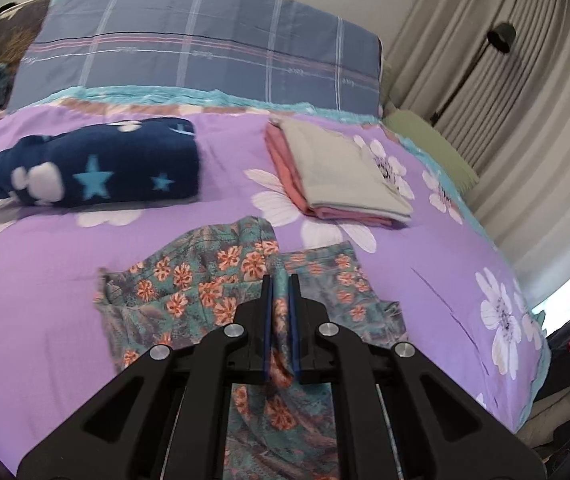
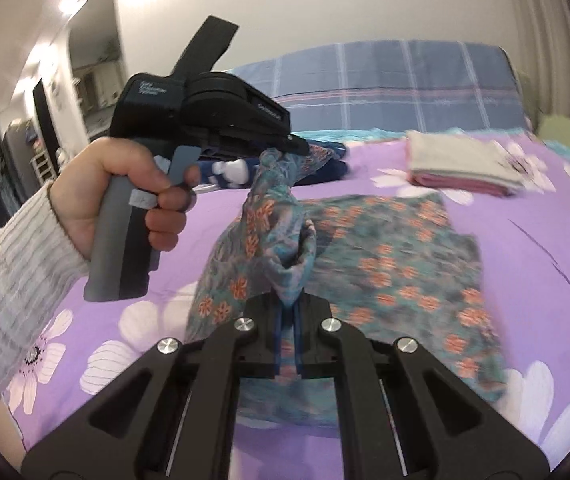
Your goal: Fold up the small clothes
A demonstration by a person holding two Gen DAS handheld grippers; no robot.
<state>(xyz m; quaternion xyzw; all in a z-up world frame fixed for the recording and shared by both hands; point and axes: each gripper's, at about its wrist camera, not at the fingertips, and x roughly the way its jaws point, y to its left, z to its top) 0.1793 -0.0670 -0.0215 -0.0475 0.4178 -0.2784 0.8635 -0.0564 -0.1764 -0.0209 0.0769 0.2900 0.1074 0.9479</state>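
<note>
A teal floral garment (image 1: 189, 284) with orange flowers lies on the purple flowered bedspread (image 1: 45, 280). My left gripper (image 1: 280, 280) is shut on a fold of it and holds that edge above the bed. In the right wrist view my right gripper (image 2: 288, 308) is shut on another bunched edge of the same floral garment (image 2: 397, 256), whose rest spreads flat to the right. The left gripper (image 2: 299, 147) also shows there, held by a hand, pinching the cloth's upper tip.
A folded grey and pink stack (image 1: 341, 172) lies at the back right of the bed. A rolled navy fleece with stars (image 1: 97, 168) lies at the back left. A plaid blue pillow (image 1: 205, 52) stands behind. Curtains (image 1: 505, 100) hang at the right.
</note>
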